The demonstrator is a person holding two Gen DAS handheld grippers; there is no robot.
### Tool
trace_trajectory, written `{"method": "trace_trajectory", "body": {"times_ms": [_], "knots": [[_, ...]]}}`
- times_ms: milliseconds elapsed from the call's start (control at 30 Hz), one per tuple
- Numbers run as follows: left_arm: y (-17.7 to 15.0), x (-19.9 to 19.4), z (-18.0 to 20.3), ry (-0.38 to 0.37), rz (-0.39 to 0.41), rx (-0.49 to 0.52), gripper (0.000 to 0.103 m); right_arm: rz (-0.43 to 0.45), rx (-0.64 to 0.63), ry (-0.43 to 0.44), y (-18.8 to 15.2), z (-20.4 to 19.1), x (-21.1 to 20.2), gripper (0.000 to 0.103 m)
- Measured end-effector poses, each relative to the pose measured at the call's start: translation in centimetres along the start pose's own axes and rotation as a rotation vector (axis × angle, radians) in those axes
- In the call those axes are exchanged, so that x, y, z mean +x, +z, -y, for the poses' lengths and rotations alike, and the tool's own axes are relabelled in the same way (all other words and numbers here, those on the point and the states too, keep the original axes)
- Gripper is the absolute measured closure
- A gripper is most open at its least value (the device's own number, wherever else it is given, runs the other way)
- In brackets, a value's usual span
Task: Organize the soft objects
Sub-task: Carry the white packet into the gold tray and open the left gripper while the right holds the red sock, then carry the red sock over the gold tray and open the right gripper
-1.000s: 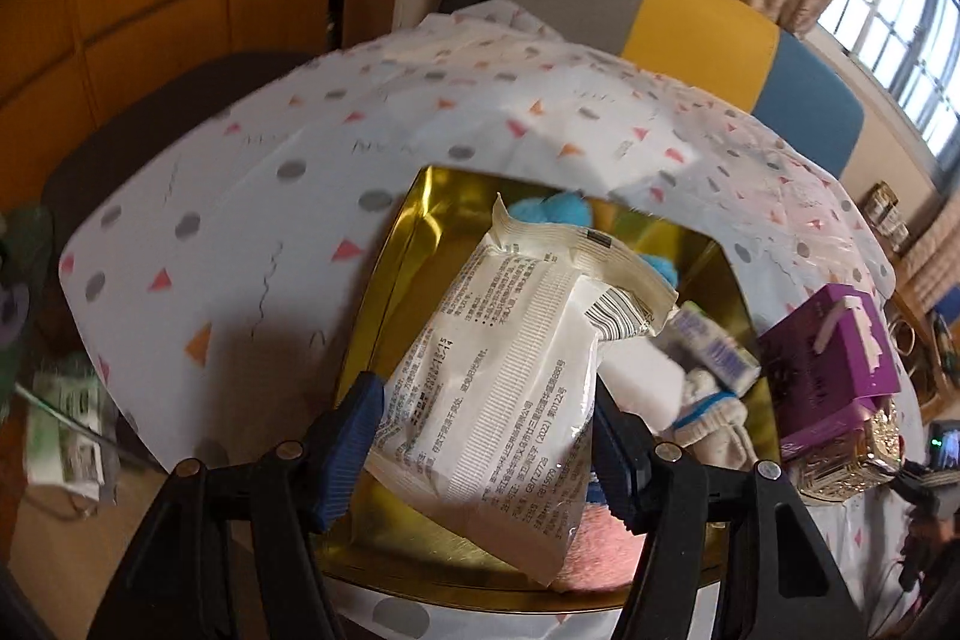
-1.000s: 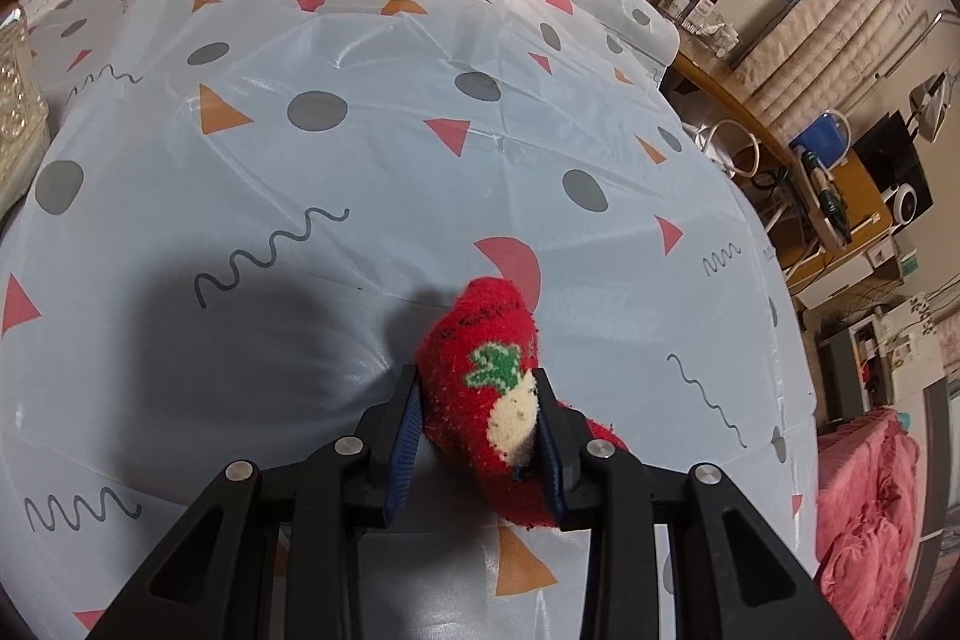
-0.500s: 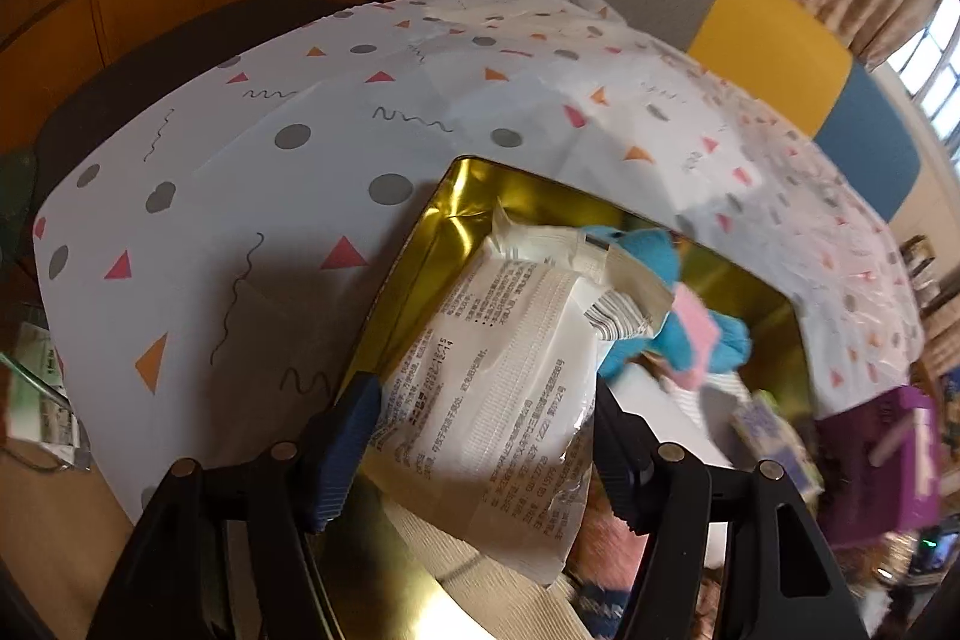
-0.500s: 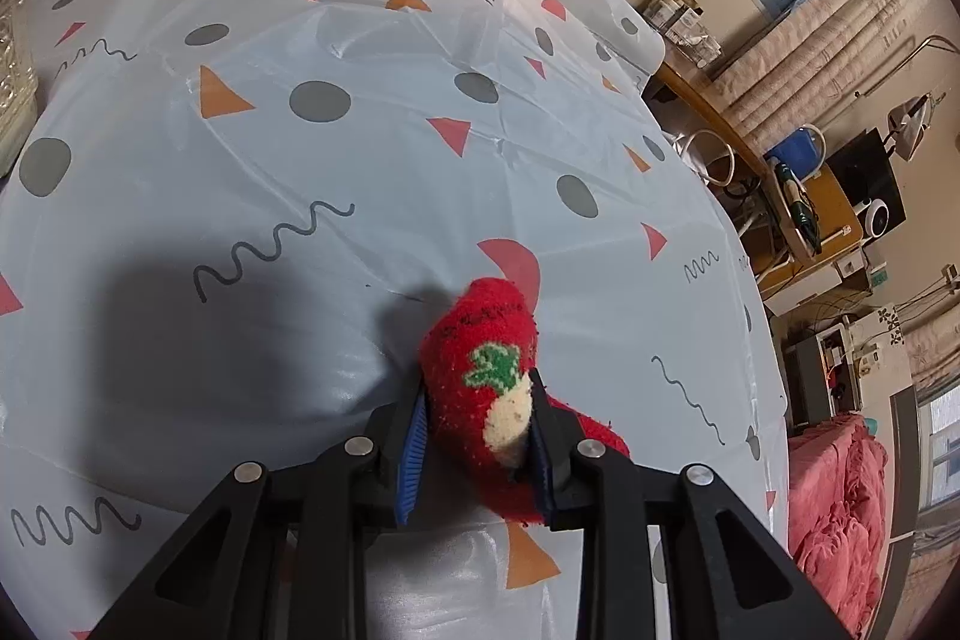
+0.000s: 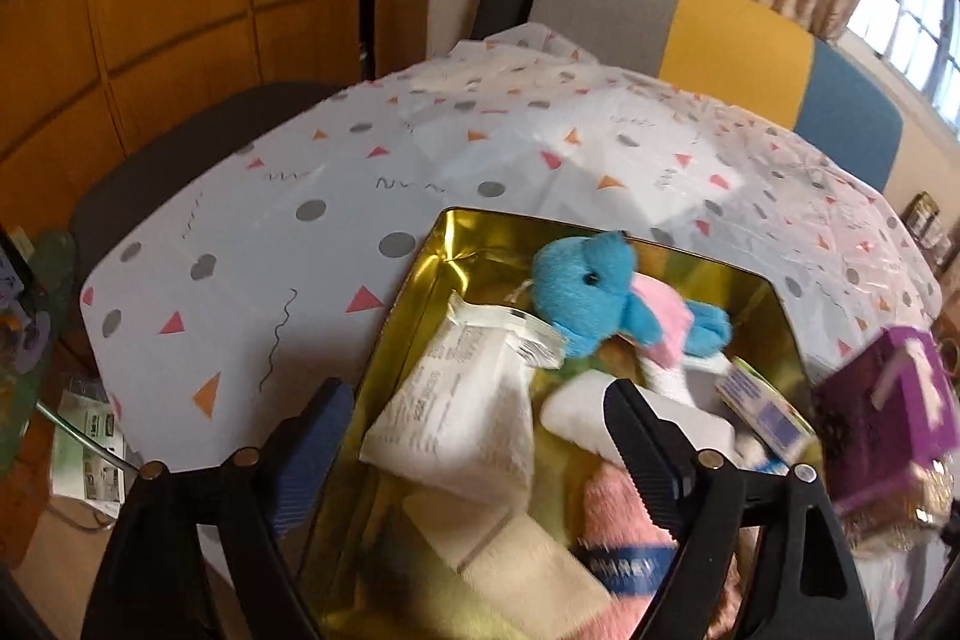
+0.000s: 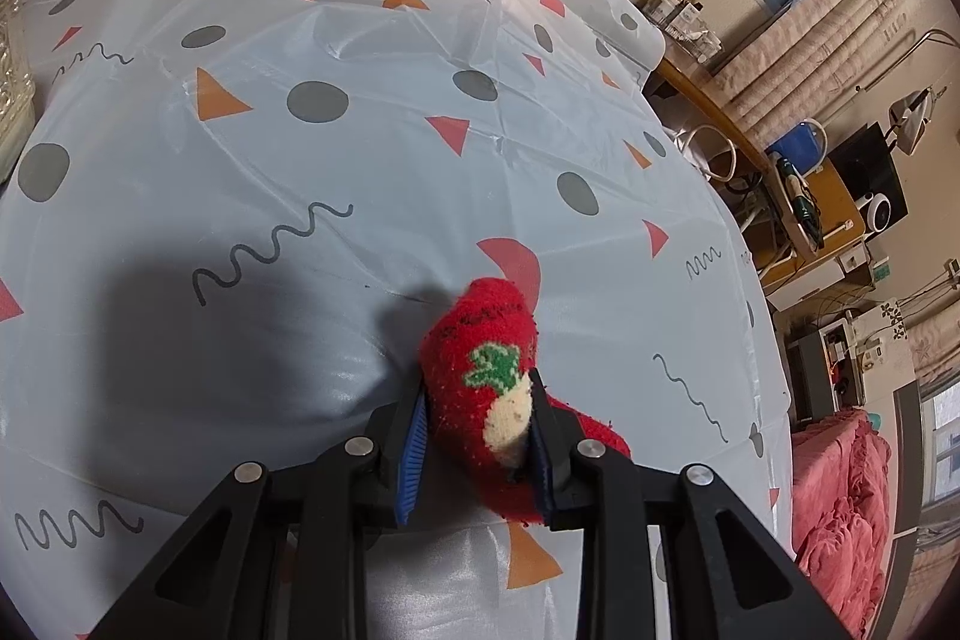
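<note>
Gold tin [image 5: 774, 298] on tablecloth [image 6: 372, 196] already holds blue plush [image 5: 588, 280], pink sock [image 5: 618, 520]; white packet [image 5: 462, 418] just dropped in, left gripper [image 5: 474, 436] jaws just opened, clear of it. Right gripper [image 6: 477, 445] clamps red sock [image 6: 480, 352], 1 item left to bin.

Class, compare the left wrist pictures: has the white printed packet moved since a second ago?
Yes. The white packet has dropped from the left hand-held gripper, whose jaws have just been opening, and now lies in the gold tin beside the blue plush toy.
</note>
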State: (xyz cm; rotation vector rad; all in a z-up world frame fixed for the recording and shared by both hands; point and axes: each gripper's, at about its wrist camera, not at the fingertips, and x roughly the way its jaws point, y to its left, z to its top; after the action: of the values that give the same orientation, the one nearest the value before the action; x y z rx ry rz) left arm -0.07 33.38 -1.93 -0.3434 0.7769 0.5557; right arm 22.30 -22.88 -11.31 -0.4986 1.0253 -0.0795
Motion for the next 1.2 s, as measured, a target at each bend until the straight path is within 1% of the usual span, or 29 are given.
{"method": "trace_trajectory", "body": {"times_ms": [233,500,633,733,967,1067,1200], "knots": [[-2.1,-3.9,1.6,-0.029,0.051,0.060,0.015,-0.004,0.006,0.005,0.1,0.1,0.0,0.074],[-4.1,-6.6,4.2,-0.058,0.084,0.139,0.014,-0.010,0.021,0.024,0.2,0.4,0.0,0.074],[-4.6,-7.5,5.3,-0.073,0.098,0.170,0.010,-0.026,0.085,0.081,0.4,1.6,0.1,0.074],[-5.0,-7.7,6.1,-0.088,0.094,0.190,0.010,-0.030,0.105,0.101,0.5,1.9,0.3,0.074],[-5.8,-7.7,7.6,-0.100,0.075,0.228,0.010,-0.027,0.096,0.098,0.5,1.8,0.4,0.074],[-6.3,-7.8,8.5,-0.119,0.065,0.251,0.010,-0.026,0.090,0.096,0.5,1.8,0.4,0.074],[-7.2,-7.9,9.6,-0.134,0.051,0.290,0.010,-0.026,0.118,0.137,0.6,2.3,0.4,0.074]]}}
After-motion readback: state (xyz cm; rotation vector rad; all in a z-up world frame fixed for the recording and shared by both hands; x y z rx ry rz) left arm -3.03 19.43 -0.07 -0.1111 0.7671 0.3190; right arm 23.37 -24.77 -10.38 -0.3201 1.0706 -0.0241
